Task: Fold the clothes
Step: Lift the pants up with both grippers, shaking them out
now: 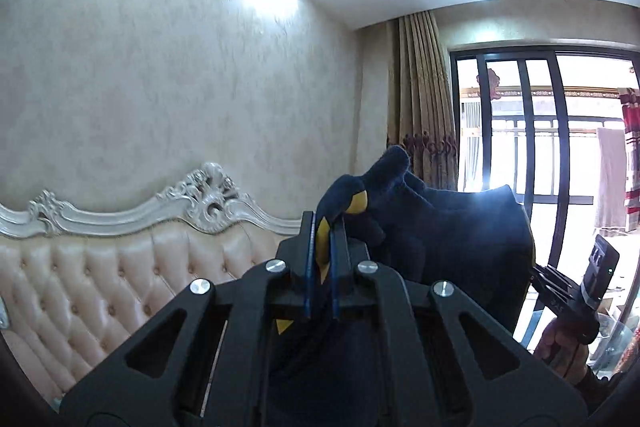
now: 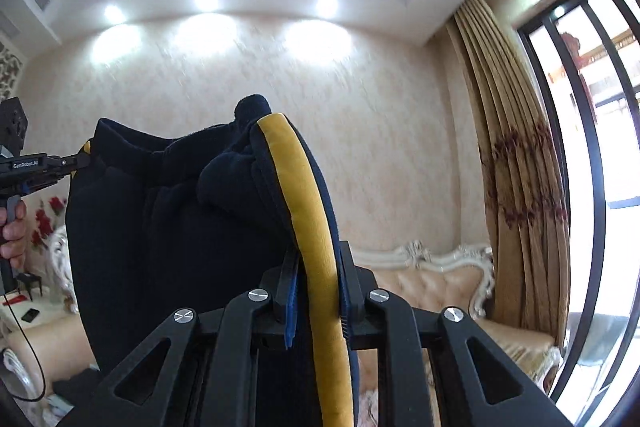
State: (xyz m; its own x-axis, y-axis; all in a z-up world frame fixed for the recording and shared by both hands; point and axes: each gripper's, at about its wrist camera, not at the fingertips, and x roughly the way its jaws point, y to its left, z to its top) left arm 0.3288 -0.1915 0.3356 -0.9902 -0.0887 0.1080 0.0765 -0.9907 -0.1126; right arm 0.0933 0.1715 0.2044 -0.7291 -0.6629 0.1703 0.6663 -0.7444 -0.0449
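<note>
Garment: a dark navy fleece piece with a mustard-yellow stripe. I hold it up in the air in front of the sofa, stretched between my two grippers. What kind of garment it is I cannot tell.

Left gripper: my left gripper is closed tight on one edge of the garment. A strip of the yellow trim shows between its fingers, with navy cloth bunched just above them. In the right wrist view this same gripper pinches the garment's far upper corner, and my left hand grips its handle below.

Right gripper: my right gripper is clamped on the other edge. The yellow stripe runs straight through between its fingers and curves up over the top of the cloth. In the left wrist view only the back of this gripper's body shows past the garment, so its fingers are hidden there, with my right hand on the handle.

Hang of the cloth: the fabric sags in soft folds between the two held points, and its lower part drops below both views.

Sofa: a cream, button-tufted sofa with a carved white top rail, behind and below the garment.

Curtain: a gold curtain hangs to the right of the sofa.

Window: a dark-framed glass door beside the curtain, bright with daylight.
</note>
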